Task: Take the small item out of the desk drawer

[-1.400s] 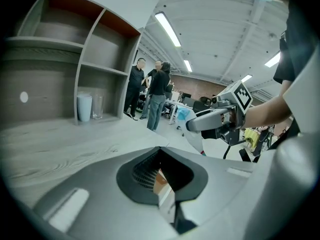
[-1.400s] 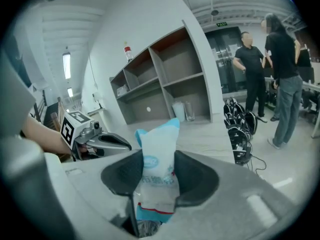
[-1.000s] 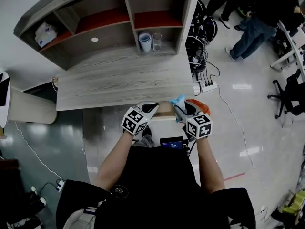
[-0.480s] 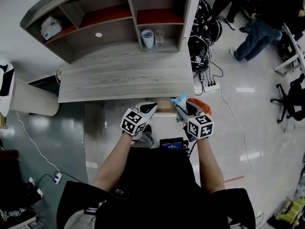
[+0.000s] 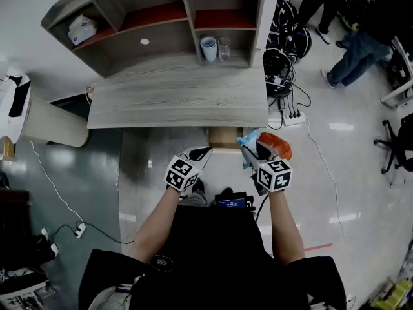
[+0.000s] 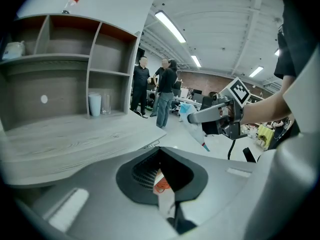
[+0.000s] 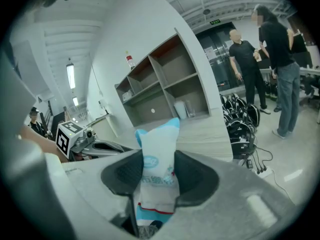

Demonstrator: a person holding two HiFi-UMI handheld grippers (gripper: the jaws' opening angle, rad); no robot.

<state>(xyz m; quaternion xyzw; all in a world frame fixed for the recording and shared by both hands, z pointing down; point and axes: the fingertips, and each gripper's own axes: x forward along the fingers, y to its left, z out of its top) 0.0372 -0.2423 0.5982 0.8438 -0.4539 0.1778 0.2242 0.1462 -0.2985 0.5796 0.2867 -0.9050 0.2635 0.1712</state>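
Seen from above, a person in a black top extends both bare forearms forward, elbows tucked close to the body, the left forearm [image 5: 153,219] angling inward and the right forearm [image 5: 284,230] running nearly straight ahead. Each hand carries a gripper topped by a marker cube, the two tools side by side but apart just short of the desk edge. The right gripper [image 5: 250,151] is clamped on a small blue-and-white packet [image 7: 158,160], which stands upright between its pads, the top sticking out above them; the packet is held in the air, outside and just to the right of the drawer [image 5: 223,138]. The left gripper [image 5: 201,153] carries nothing, its jaws drawn almost together with only a thin sliver between them, its tips pointing toward the drawer's front. The drawer stands pulled partly out from under the grey wood-grain desk [image 5: 174,105]. Beyond, a hutch [image 5: 161,19] sits on the desktop, with a pale cup [image 5: 208,48] and a clear glass [image 5: 224,48] side by side in its right-hand bay. Farther off, people [image 5: 361,37] stand on the glossy floor.
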